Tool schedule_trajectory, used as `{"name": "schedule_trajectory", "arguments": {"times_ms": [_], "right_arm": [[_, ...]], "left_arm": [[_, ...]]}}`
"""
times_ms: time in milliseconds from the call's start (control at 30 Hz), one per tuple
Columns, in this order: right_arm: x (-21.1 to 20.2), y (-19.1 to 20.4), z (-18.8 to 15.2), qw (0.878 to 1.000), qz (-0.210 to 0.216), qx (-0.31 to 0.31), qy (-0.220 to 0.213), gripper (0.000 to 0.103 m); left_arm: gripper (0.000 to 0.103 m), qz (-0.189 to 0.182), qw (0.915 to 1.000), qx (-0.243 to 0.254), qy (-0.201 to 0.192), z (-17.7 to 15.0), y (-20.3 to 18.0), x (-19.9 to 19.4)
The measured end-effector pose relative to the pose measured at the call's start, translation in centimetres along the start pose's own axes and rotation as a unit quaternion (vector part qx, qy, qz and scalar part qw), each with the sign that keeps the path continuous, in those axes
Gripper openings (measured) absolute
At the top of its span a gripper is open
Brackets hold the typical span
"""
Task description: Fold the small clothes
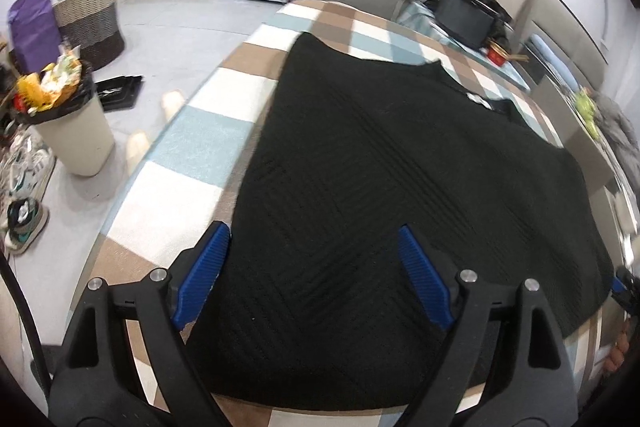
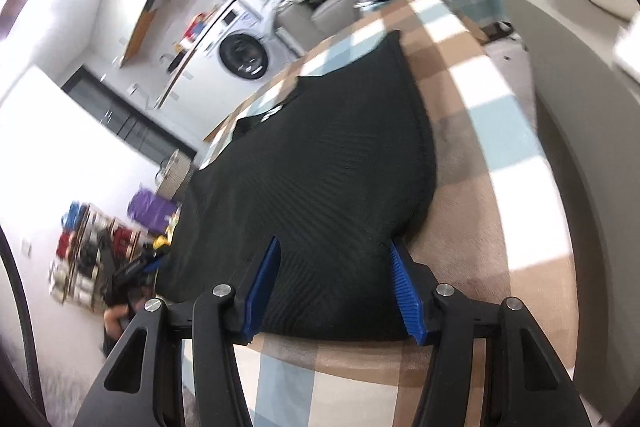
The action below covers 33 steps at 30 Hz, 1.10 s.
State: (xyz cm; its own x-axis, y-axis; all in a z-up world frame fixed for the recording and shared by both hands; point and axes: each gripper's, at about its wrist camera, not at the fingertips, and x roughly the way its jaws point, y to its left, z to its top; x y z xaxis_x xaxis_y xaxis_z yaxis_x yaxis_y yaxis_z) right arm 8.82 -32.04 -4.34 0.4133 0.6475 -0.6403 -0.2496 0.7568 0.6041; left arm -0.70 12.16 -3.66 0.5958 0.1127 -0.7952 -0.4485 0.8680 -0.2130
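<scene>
A black knit garment (image 1: 400, 187) lies spread flat on a checked cloth (image 1: 176, 187) that covers the table – its collar end, marked by a small white label (image 1: 478, 101), lies at the far side, and its hem lies along the near edge, below both tools.

Left gripper (image 1: 316, 267): jaws wide, 2 blue pads apart and pressing on nothing. One pad stands at the garment's left edge; the other hangs over the knit further in. Whether the tips touch the fabric cannot be told.

Right gripper (image 2: 334, 281): jaws at a middling width, straddling the garment's near right corner. Fabric lies between the pads, but neither pad is seen to pinch it, so it reads as unclamped.

The garment's long axis runs away from both grippers, from hem to collar. Each gripper stands at 1 of the 2 near corners – left at left, right at right – and neither is clearly nearer. Judged from this layout, the coming move is a paired grasp of the hem, followed by a fold along that axis towards the collar.
</scene>
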Motion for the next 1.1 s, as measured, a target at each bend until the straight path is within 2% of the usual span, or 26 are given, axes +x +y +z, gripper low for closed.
{"name": "schedule_trajectory", "arguments": {"times_ms": [200,367,467,633,667,700,733,800,900,967,1100], "right_arm": [[0.8,0.4,0.9,0.998,0.062,0.003,0.005,0.051],[2.2,1.1,0.8,0.999,-0.01,-0.024,0.035,0.049],[2.5,0.5,0.3,0.999,-0.032,-0.012,0.04,0.049],[2.5,-0.1,-0.1,0.999,-0.016,0.01,0.043,0.049],[2.5,-0.1,-0.1,0.999,-0.018,0.012,0.043,0.045],[2.7,0.0,0.0,0.999,-0.023,0.012,0.044,0.036],[2.9,0.3,0.2,0.998,-0.034,0.006,0.047,0.031],[2.8,0.6,0.0,0.998,-0.056,-0.004,0.042,0.012],[3.0,0.7,-0.1,0.996,-0.083,0.001,0.045,0.009],[2.6,0.7,-0.6,0.992,-0.116,-0.003,0.052,0.008],[1.7,1.3,-1.3,0.986,-0.158,-0.021,0.055,0.011]], "left_arm": [[0.084,-0.005,0.9994,-0.028,-0.019,0.9,0.4,-0.3],[0.084,-0.004,0.9999,0.003,-0.016,1.5,0.1,0.2],[0.084,-0.005,0.9998,0.018,-0.006,1.8,0.0,0.8],[0.084,-0.016,0.999,0.035,-0.022,2.6,-0.3,1.0],[0.084,-0.022,0.999,0.032,-0.022,2.8,-0.4,1.0],[0.084,-0.03,0.9988,0.031,-0.023,2.9,-0.6,1.1],[0.084,-0.035,0.9986,0.031,-0.024,2.9,-0.8,1.0],[0.084,-0.044,0.9982,0.034,-0.022,2.8,-1.3,1.0],[0.084,-0.049,0.9976,0.045,-0.019,2.4,-2.1,0.9],[0.084,-0.046,0.9973,0.055,-0.015,2.1,-2.6,0.8],[0.084,-0.048,0.997,0.06,-0.008,1.6,-3.0,0.9]]}}
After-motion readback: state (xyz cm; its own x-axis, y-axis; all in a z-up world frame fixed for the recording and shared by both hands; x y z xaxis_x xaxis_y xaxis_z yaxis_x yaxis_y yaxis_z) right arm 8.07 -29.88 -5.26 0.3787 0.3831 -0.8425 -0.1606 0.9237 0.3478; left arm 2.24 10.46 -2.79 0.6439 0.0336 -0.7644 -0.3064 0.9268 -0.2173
